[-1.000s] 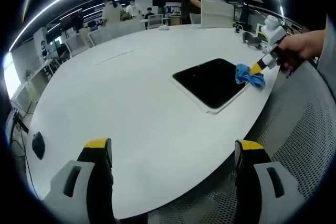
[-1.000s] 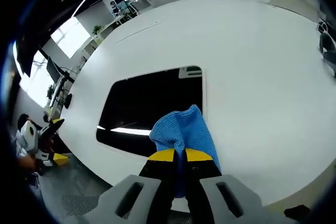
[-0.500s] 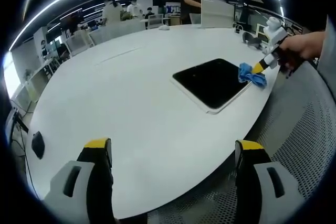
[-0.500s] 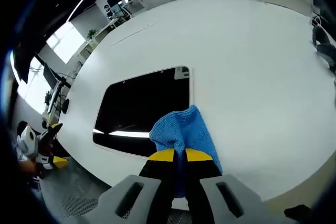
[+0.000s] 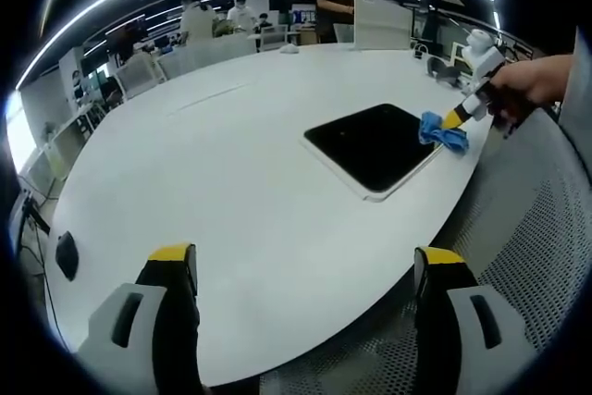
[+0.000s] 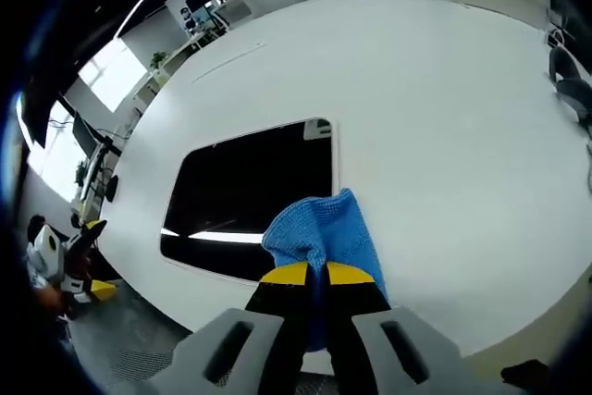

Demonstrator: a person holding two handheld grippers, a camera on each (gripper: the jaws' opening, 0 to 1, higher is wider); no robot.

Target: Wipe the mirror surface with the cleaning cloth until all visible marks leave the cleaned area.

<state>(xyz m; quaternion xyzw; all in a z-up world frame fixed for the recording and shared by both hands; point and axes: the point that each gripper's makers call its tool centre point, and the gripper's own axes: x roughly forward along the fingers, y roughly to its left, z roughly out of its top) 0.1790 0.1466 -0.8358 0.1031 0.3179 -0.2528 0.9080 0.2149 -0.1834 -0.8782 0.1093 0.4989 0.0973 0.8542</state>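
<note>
A dark rectangular mirror (image 5: pixel 372 143) (image 6: pixel 250 195) with a white frame lies flat on the white table (image 5: pixel 231 164). A blue cleaning cloth (image 6: pixel 324 236) (image 5: pixel 440 131) rests on the mirror's edge nearest the right gripper. My right gripper (image 6: pixel 314 274) (image 5: pixel 455 118) is shut on the cloth, its yellow-tipped jaws pinched together, and a hand holds it at the table's right side. My left gripper (image 5: pixel 305 261) hangs open over the table's near edge, well apart from the mirror, with nothing between its jaws.
A black mouse-like object (image 5: pixel 67 254) lies at the table's left edge. Perforated grey flooring (image 5: pixel 536 247) runs beside the table. Chairs, desks and people (image 5: pixel 333 2) stand beyond the far end. The other gripper (image 6: pixel 69 261) shows at the left of the right gripper view.
The right gripper has slid the cloth slightly along the mirror's edge and back. The left gripper has not moved.
</note>
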